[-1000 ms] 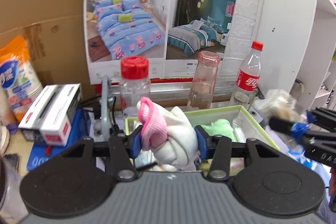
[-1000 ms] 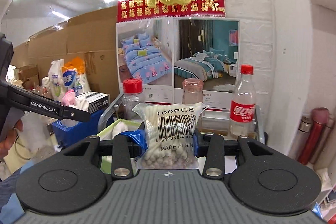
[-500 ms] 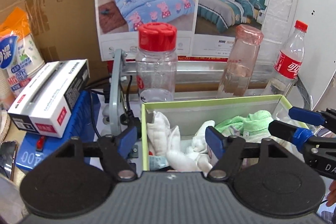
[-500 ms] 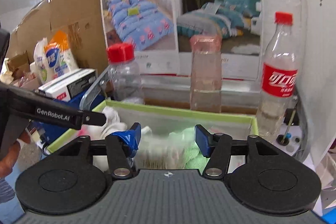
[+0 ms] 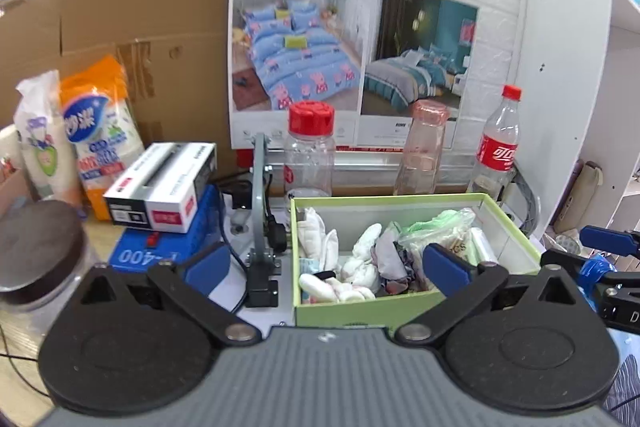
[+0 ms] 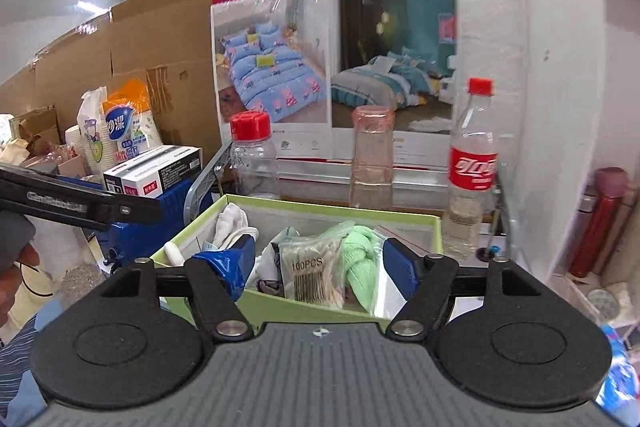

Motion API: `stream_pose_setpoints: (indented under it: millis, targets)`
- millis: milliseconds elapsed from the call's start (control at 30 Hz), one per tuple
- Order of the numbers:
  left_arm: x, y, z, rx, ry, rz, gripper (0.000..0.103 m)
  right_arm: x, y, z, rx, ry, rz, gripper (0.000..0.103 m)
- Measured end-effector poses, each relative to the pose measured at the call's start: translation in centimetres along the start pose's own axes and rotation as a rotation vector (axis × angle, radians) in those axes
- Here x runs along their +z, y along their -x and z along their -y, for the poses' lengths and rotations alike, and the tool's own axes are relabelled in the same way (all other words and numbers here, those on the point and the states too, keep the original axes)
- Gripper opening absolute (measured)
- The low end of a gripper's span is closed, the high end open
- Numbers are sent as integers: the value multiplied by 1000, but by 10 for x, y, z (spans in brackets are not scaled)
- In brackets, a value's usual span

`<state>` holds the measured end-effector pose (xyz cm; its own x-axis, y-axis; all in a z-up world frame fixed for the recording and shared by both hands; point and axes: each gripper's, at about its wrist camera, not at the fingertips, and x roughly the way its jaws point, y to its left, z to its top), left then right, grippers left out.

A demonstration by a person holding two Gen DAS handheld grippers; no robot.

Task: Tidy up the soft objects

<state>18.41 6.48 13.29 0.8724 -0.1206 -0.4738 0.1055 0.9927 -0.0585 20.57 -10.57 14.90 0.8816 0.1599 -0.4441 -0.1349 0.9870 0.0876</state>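
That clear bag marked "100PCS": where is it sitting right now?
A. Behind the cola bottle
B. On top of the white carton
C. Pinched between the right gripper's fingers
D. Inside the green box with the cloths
D: the 100PCS bag lies inside the green box, beside a green cloth.

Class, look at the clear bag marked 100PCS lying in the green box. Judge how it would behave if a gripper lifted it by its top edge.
The bag marked 100PCS would probably sag, since its thin plastic film looks crinkled. It likely weighs little: it seems to hold only slim sticks. The glossy film could slip between fingers, so its contents may shift toward the bottom inside the green box.
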Motion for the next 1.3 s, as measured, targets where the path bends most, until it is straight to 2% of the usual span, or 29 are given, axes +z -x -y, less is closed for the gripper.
stream_pose_setpoints:
  millis: [167, 333, 500, 600, 700, 800, 933, 1300]
  targets:
    - [-21, 42, 1, 17, 0, 48, 102, -16, 45, -6, -60, -26, 26, 57]
    - [-51, 64, -1, 13, 59, 46, 102, -43, 74, -5, -110, -91, 45, 57]
    - [-92, 65, 0, 23, 126, -3, 102, -84, 90, -9, -175, -181, 62, 58]
    - [-114, 61, 2, 75, 176, -24, 102, -113, 93, -14, -234, -249, 57, 58]
    - [-129, 55, 5, 102, 177, -56, 102, -136, 88, -20, -254, -269, 37, 58]
    - [-139, 57, 10, 157, 142, -34, 102, -151, 84, -22, -259, -266, 8, 58]
    - [-143, 63, 12, 178, 117, -23, 102, -158, 86, -25, -255, -248, 2, 58]
    - [-161, 60, 14, 180, 97, -70, 102, -166, 111, -36, -263, -227, 84, 58]
